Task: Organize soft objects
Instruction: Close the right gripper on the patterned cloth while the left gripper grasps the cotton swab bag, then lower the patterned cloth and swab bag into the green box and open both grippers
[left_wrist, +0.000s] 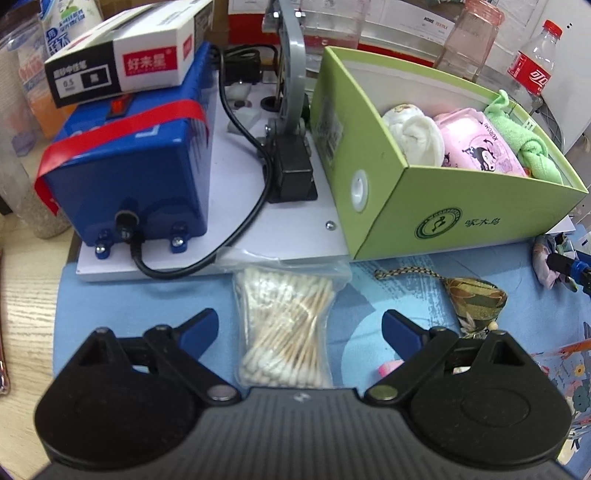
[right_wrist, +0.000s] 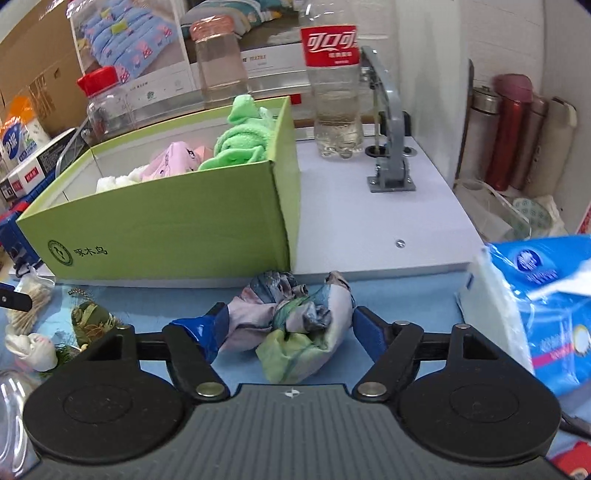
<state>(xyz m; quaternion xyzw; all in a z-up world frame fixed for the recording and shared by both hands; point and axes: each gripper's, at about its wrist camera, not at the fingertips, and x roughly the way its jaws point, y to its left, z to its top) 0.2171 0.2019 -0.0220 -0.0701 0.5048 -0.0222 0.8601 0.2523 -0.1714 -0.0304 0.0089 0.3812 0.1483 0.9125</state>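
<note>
Right wrist view: right tool (right_wrist: 290, 325) spread, crumpled cloth (right_wrist: 295, 325) between its fingers.

Wooden tabletop (left_wrist: 22, 306), white wall (right_wrist: 517, 44)

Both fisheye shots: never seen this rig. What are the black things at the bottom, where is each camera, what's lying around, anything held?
No robot here: a person holds a two-finger gripper in each hand, and a camera on each looks forward along its fingers. The black parts are the grippers' own bodies.

Left wrist view: the left gripper stands wide open over a bag of cotton swabs on the blue mat, holding nothing. A small brocade pouch lies to the right.

Right wrist view: the right gripper flanks a knotted cloth bundle; whether its pads press on it I cannot tell.

The green box already holds a white towel, pink wipes pack and green cloth.
</note>
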